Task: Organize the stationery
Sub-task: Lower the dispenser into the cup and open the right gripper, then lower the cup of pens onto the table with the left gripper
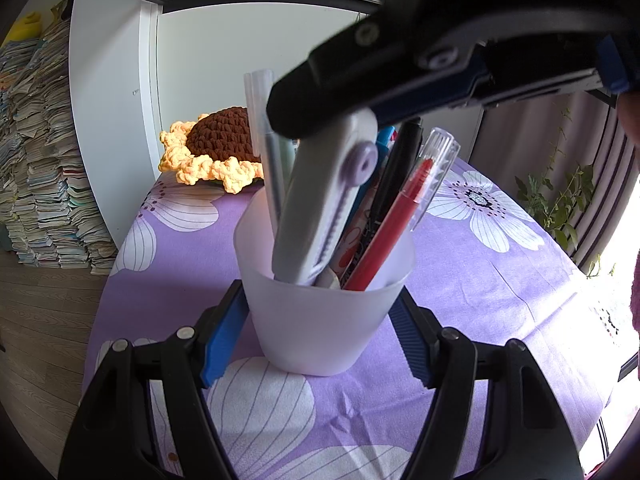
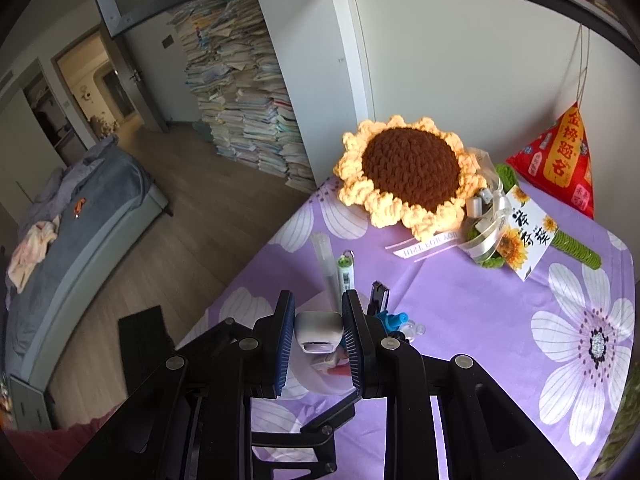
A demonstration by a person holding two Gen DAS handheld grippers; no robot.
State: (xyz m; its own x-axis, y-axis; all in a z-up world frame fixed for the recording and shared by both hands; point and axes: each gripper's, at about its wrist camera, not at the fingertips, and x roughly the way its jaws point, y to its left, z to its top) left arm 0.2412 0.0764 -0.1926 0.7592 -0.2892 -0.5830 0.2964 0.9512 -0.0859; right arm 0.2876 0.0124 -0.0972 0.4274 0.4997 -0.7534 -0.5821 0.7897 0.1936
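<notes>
While the table (image 1: pixel 500 280), covered in a purple flowered cloth, fills the lower half of both views, the work centres on the frosted plastic cup (image 1: pixel 320 320) standing upright on it at lower centre of the left wrist view. The left gripper (image 1: pixel 320 336) has its blue pads pressed against the cup's two sides, closed on it and steadying it.

Standing in the cup are a red pen (image 1: pixel 396 220), a black pen (image 1: pixel 396 172), a clear tube (image 1: pixel 258 108) and other small items that cannot be identified.

The grey utility knife (image 1: pixel 320 208) leans in the cup, lower end inside the rim, upper end projecting toward upper centre of the frame. The right gripper (image 2: pixel 318 332) is closed on that upper end; in the right wrist view the knife's end sits between the two pads at lower centre, touching both.

Handling judgement: the knife body is rigid, light plastic with smooth, somewhat slippery flat faces. Grip across the flat faces near the top end, clear of the slider. The cup is thin and light, and likely to tip under side load from leaning contents, so hold it low on the wall while items go in.
</notes>
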